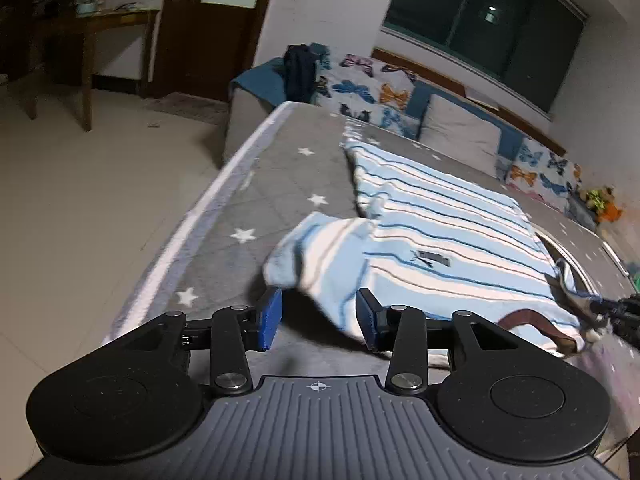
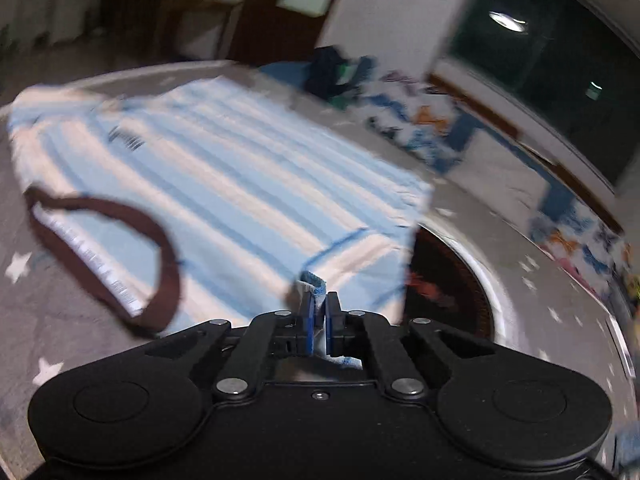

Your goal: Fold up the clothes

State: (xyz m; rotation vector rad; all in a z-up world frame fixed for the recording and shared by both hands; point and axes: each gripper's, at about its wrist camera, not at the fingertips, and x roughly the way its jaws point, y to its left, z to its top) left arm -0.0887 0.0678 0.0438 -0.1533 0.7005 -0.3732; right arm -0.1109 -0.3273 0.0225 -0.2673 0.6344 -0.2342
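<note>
My right gripper (image 2: 319, 318) fingers pinched tight on sleeve hem of striped shirt (image 2: 224, 168). My left gripper (image 1: 318, 318) fingers spread wide, empty, left sleeve (image 1: 316, 248) just beyond. Shirt flat on bed (image 1: 256, 184), collar near. Advice: close left on sleeve edge, fold both inward evenly.

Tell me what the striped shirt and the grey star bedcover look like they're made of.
Striped shirt: soft knit, probably cotton jersey; matte, it drapes and bunches at the sleeve, where the right tongs pinch it. Grey star bedcover: seems quilted or fleecy fabric; matte, with faint stitched diamond lines. Exact fibres can't be told.
</note>
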